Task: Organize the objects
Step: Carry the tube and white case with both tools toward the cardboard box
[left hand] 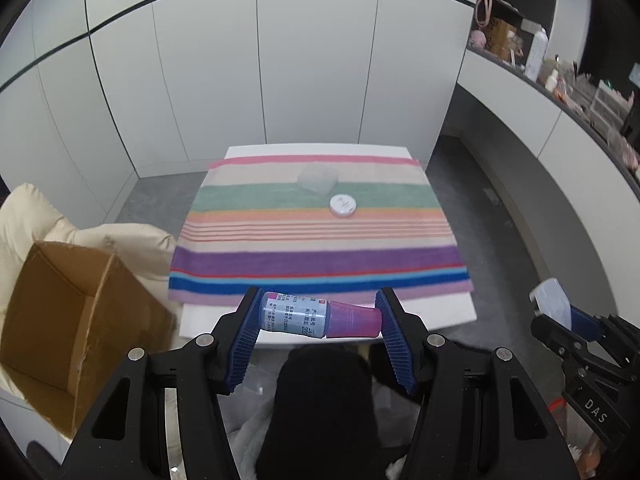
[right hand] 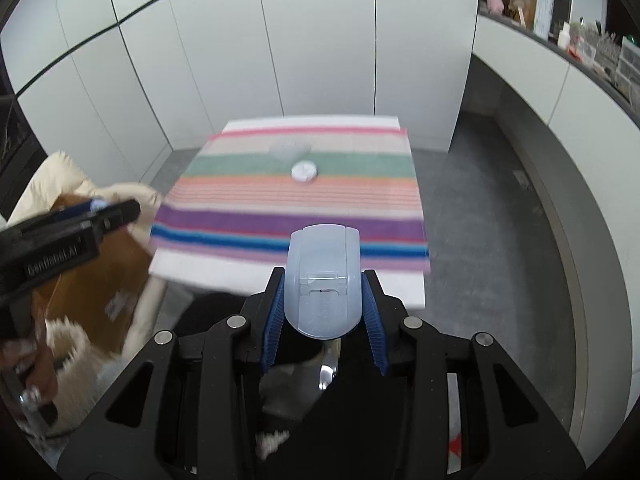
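Both grippers carry loads, so this looks like the carry step of clearing the table into the box. The left gripper pinches a small bottle end to end, pink cap against one pad and base against the other, held crosswise above the near table edge. The right gripper clamps a pale blue case between its pads. The box stands open to the left, off the table, resting on a cream cushion — the next move probably calls for swinging left over its rim before letting go. Still on the striped towel lie a white lid and a clear dish, close together, far from the edges. Open floor surrounds the table; the two grippers are near each other, so crossing paths is the risk.
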